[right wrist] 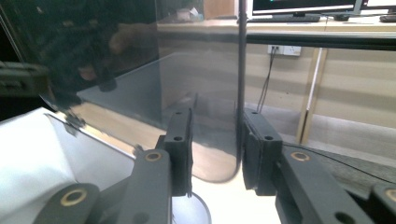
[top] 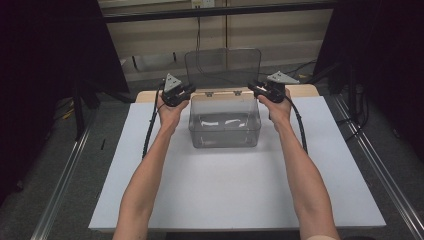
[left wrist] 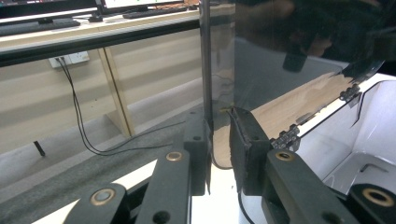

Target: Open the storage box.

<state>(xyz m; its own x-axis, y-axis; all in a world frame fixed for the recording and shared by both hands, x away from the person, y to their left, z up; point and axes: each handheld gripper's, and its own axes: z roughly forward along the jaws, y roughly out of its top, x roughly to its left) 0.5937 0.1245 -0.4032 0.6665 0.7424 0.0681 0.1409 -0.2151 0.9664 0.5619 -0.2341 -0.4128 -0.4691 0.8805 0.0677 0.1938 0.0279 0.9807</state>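
Near the bench's [top: 240, 200] far edge stands a clear plastic box [top: 225, 125], its hinged transparent lid [top: 223, 67] upright. Left claw [top: 186, 93] pinches the lid's left edge; right claw [top: 254, 90] straddles its right edge, grip unclear.

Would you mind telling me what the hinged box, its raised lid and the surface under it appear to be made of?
The box looks like clear, glossy hard plastic: the white sheet shows through its walls. The lid seems to be the same, slightly smoky, with mirror-like reflections in the left gripper view. Its hinges look dark, possibly metal. The sheet is matt white, perhaps paper or board, over a wooden-looking tabletop.
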